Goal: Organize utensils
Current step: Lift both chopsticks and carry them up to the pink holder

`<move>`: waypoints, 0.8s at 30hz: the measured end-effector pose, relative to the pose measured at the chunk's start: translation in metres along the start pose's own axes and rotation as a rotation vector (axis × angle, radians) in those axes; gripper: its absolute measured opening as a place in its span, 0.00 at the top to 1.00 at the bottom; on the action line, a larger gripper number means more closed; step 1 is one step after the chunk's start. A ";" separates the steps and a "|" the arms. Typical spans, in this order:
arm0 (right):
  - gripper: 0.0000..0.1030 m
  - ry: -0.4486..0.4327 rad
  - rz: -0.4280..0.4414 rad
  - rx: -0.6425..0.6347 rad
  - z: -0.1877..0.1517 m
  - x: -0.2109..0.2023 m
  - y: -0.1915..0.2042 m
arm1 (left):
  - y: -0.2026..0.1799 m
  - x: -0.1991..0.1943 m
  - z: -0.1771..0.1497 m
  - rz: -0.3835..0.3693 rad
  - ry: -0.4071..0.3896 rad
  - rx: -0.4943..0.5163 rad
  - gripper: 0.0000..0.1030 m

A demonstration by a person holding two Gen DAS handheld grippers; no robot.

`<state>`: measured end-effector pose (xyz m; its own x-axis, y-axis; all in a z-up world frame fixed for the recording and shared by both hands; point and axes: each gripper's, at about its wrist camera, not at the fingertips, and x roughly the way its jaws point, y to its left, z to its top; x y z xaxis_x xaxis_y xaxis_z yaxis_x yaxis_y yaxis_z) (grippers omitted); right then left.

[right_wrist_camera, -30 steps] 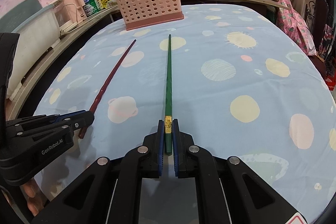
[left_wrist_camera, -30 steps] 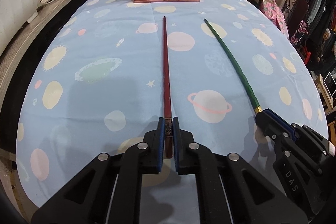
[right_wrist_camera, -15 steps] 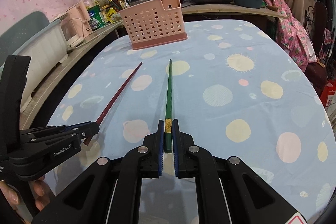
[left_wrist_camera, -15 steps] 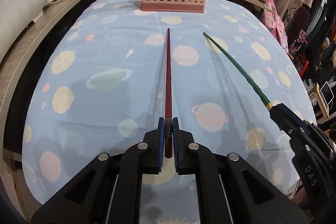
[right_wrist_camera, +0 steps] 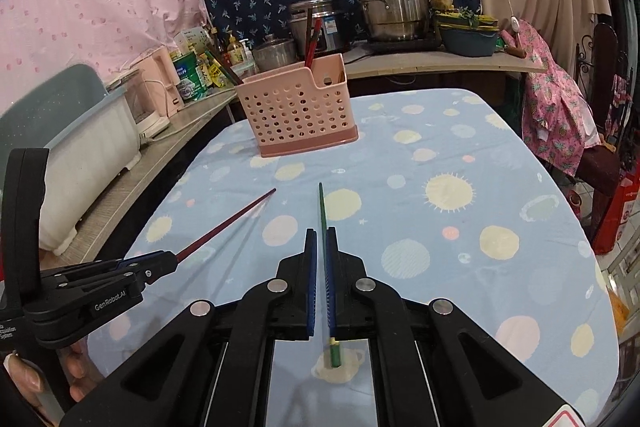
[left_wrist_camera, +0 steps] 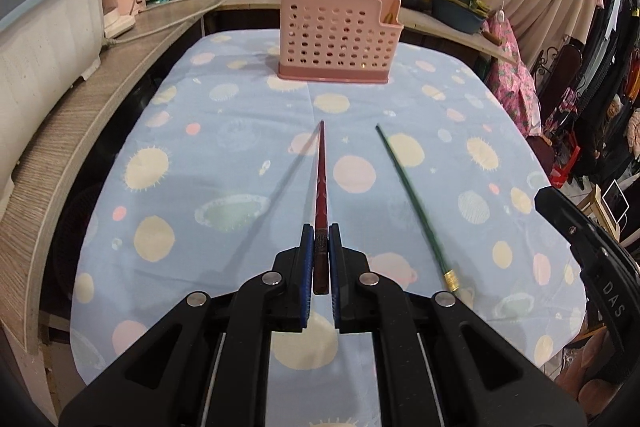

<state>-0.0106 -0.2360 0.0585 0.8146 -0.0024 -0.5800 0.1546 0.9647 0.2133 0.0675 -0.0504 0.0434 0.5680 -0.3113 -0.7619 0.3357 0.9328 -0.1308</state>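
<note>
Both sticks are in the air! The left gripper [left_wrist_camera: 320, 259] is clamped on the butt of the long dark-red lacquered chopstick [left_wrist_camera: 321, 187], tip aimed at the pink perforated plastic utensil caddy [left_wrist_camera: 340, 39] at the far end of the planet-print blue tablecloth [left_wrist_camera: 200, 147]. The right gripper [right_wrist_camera: 321, 267] pinches the slim green chopstick with the gold band [right_wrist_camera: 321, 207] further up its shaft, its end poking out behind the pads. Gripping near the back leaves the tips free, I'd say, for dropping into the caddy, where red and green sticks already stand apart
</note>
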 end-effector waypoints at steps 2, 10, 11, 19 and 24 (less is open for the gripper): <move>0.98 -0.020 -0.003 -0.001 0.008 -0.003 0.000 | 0.001 -0.005 0.006 0.000 -0.020 -0.003 0.93; 0.88 0.063 0.022 0.001 -0.006 0.016 -0.003 | 0.014 -0.015 0.013 0.007 -0.051 -0.028 0.93; 0.87 0.087 0.024 0.001 -0.014 0.022 -0.003 | 0.016 -0.014 0.012 0.008 -0.047 -0.030 0.93; 0.82 0.220 0.011 -0.012 -0.065 0.058 -0.001 | 0.016 -0.006 0.003 0.012 -0.021 -0.028 0.93; 0.82 0.247 0.006 -0.023 -0.078 0.065 0.002 | 0.015 -0.002 0.000 0.010 -0.007 -0.028 0.93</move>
<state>-0.0007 -0.2140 -0.0403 0.6535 0.0656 -0.7541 0.1346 0.9703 0.2010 0.0712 -0.0355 0.0425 0.5764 -0.3027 -0.7590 0.3084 0.9408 -0.1409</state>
